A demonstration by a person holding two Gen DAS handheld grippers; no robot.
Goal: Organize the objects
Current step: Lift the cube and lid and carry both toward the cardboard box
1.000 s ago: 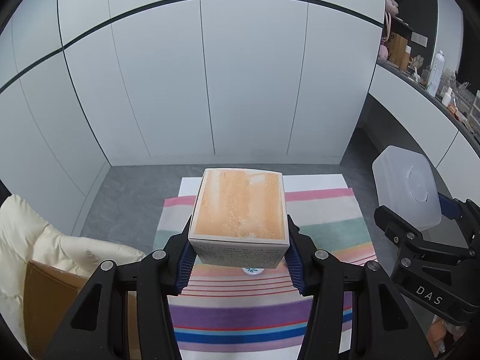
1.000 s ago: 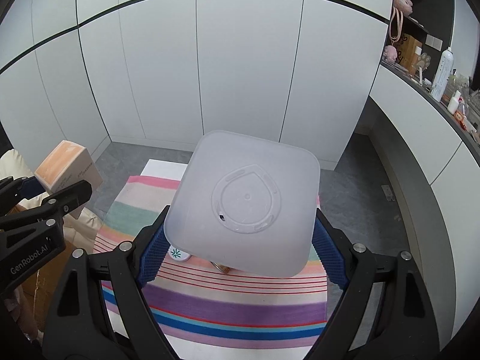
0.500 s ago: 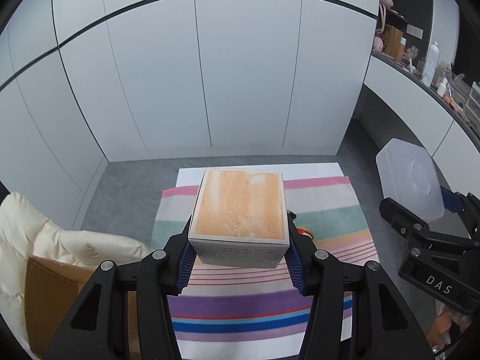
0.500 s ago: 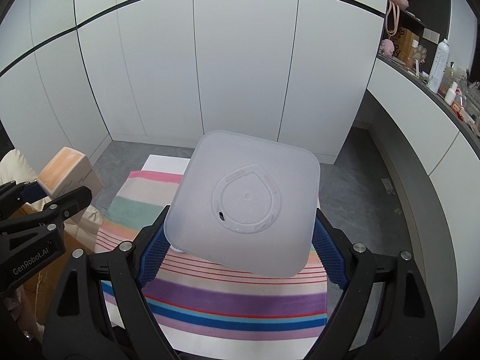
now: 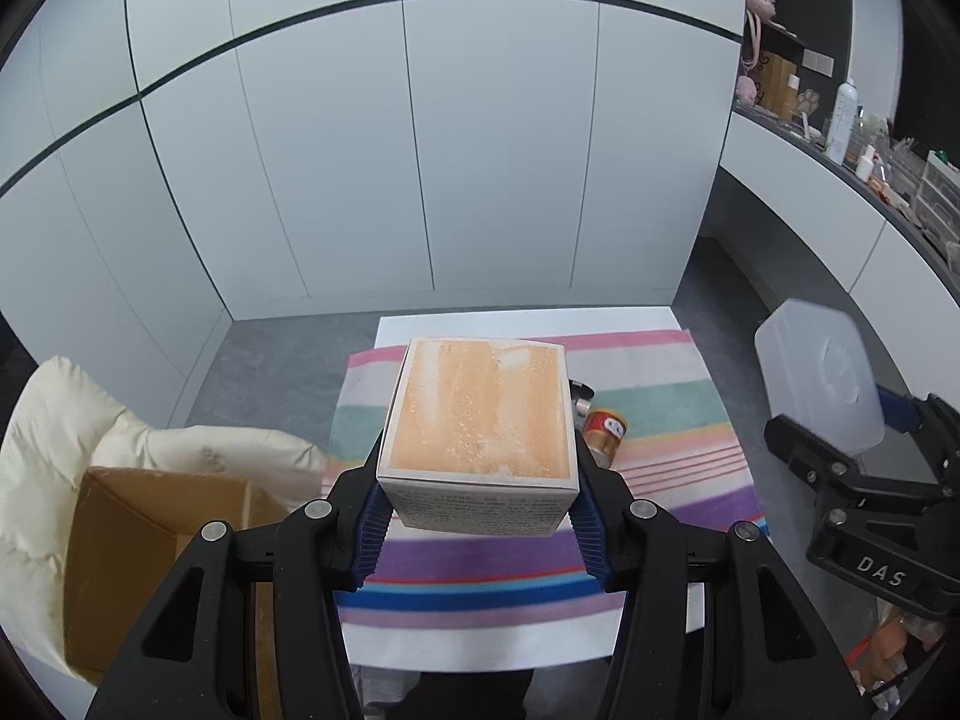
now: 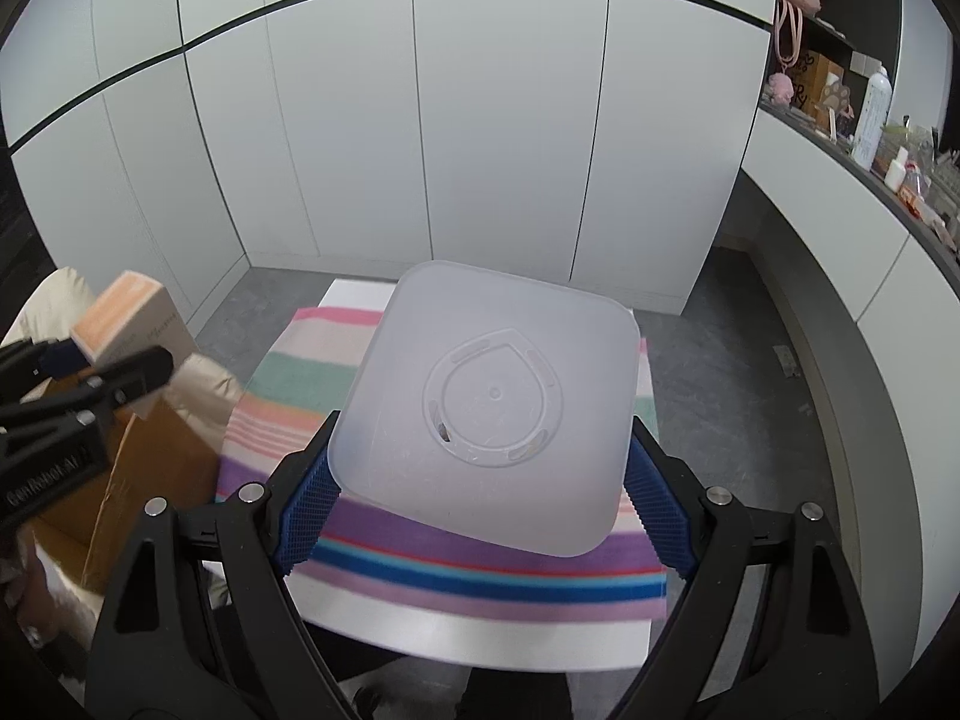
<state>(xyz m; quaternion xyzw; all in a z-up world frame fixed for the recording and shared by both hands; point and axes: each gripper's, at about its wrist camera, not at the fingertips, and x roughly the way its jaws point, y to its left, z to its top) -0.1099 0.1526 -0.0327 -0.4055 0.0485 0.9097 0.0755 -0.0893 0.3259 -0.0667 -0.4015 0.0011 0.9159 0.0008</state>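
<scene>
- My left tool (image 5: 480, 516) is clamped on an orange-topped carton (image 5: 480, 414); its blue pads (image 5: 373, 531) press the carton's two side walls, and the carton is lifted clear above the striped cloth (image 5: 660, 414).
- My right tool (image 6: 480, 516) is clamped on a frosted plastic box (image 6: 498, 396), its pads set wide against the box's two opposite sides; the face with the moulded ring is turned toward the camera, and the box hangs above the same cloth.
- In the left view the right tool (image 5: 864, 468) stands off to the right with the plastic box (image 5: 816, 372) in it, well apart from the carton.
- In the right view the left tool (image 6: 90, 384) shows at the left edge with the carton (image 6: 132, 318).
- On the cloth, just behind the carton's right edge, sits a small red-labelled jar (image 5: 606, 429), with a dark object beside it that I cannot make out.
- The cloth covers a white surface (image 5: 480, 642).
- To the left of the surface sits an open cardboard box (image 5: 150, 546), against a cream padded cushion (image 5: 78, 420).
</scene>
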